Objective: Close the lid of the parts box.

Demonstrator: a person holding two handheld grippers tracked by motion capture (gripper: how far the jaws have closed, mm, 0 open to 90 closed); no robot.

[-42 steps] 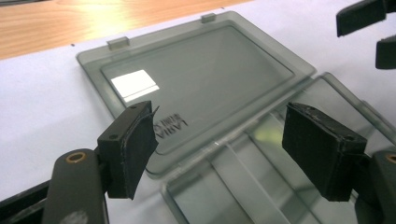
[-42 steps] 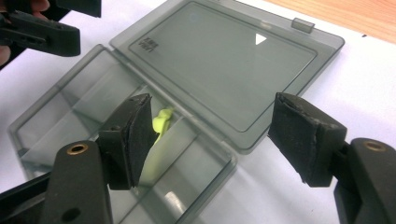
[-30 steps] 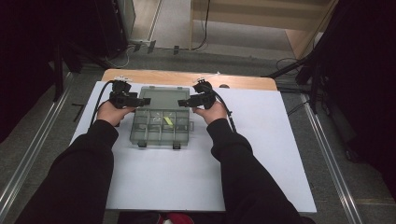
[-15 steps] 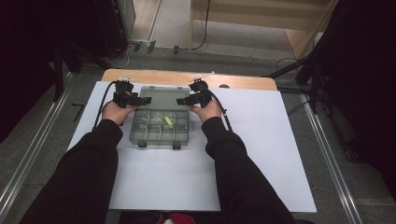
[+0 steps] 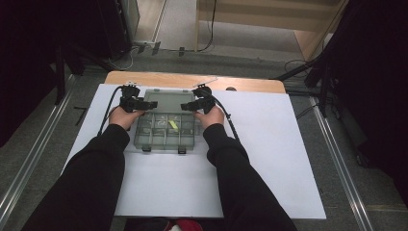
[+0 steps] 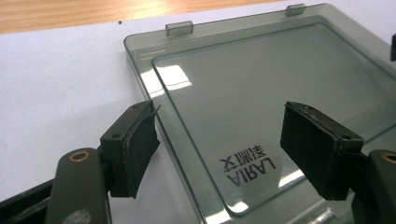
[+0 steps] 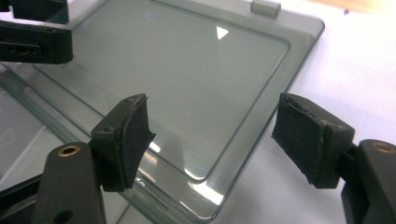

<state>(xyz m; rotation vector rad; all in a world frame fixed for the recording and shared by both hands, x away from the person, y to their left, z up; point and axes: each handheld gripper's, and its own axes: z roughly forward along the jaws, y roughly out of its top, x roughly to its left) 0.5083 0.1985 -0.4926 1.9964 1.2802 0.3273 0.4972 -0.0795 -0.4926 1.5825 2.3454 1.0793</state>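
box base: clear compartment box on the white sheet, between the person's forearms, nearest edge toward them; a small yellow bit in one cell.
left gripper: jaws wide, straddling the left edge of the lid, gripping nothing.
right gripper: jaws wide over the lid's right corner, nothing held.
lid: lies open and flat behind the base, latch tabs at its far edge.
likely why: one gripper per side, probably to lift the lid evenly and swing it shut.

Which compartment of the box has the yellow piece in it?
In the high view, the yellow piece lies in a middle compartment of the box, far row, just below the open lid; no other compartment shows yellow.
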